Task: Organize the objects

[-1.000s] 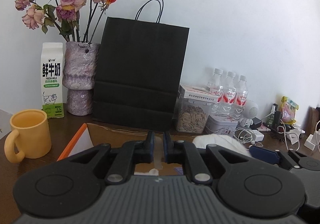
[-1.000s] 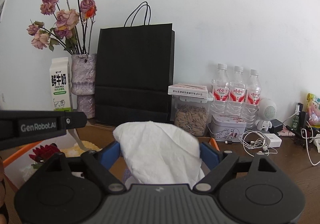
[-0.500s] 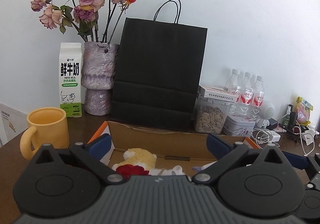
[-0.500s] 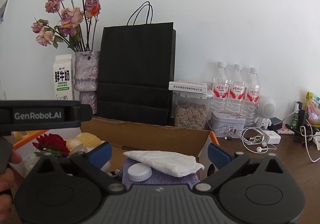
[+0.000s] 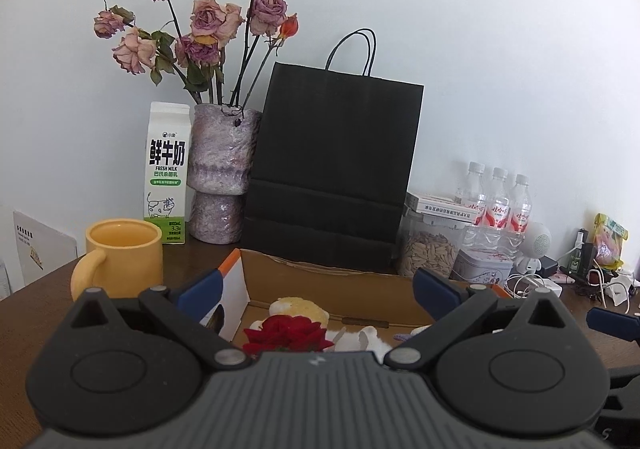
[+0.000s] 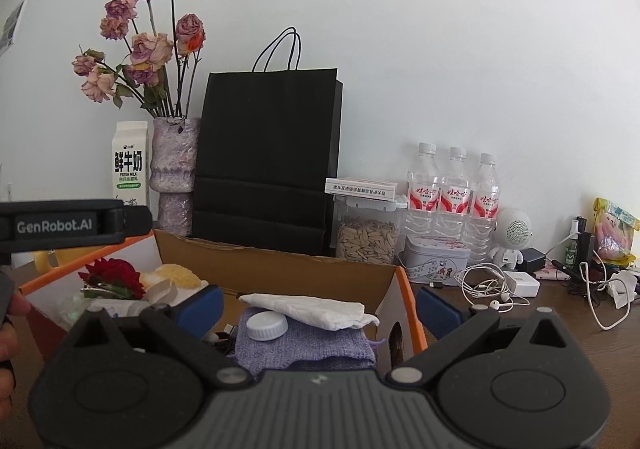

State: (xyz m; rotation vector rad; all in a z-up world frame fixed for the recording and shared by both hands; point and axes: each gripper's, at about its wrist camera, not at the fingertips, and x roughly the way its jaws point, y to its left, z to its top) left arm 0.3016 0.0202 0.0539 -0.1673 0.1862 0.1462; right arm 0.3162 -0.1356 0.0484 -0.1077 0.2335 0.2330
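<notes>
Cardboard box [image 6: 280, 273] sits low in the middle of the right wrist view, open-topped, orange-edged, and it is already well stocked. White folded cloth [image 6: 312, 311] lies across the lavender knit pouch [image 6: 308, 345], its long axis running left to right across the frame, and a white bottle cap [image 6: 267, 325] rests on the pouch just beside the cloth's lower left edge.

Right gripper [image 6: 318, 307] hangs with its blue pads spread as wide as they go, nothing between them being pressed; the cloth shows in the gap but lies flat in the box, free of both pads. Left gripper [image 5: 316, 291] is the same story in its own view: jaws fully apart, empty, looking over the box's left end at a red rose [image 5: 290, 333] and a yellow plush lump [image 5: 300, 307] low in the centre of the frame.

So the box is straight ahead of and below both claws. The cloth and cap lie nearer the right claw, the rose nearer the left. Both hands look free to fetch more.

Yellow mug [image 5: 120, 261] stands at the left of the left view, just outside the box, nearer the left hand. Earphones [image 6: 486, 289] lie on the table to the right of the box in the right view, the right hand's easier pick.
</notes>
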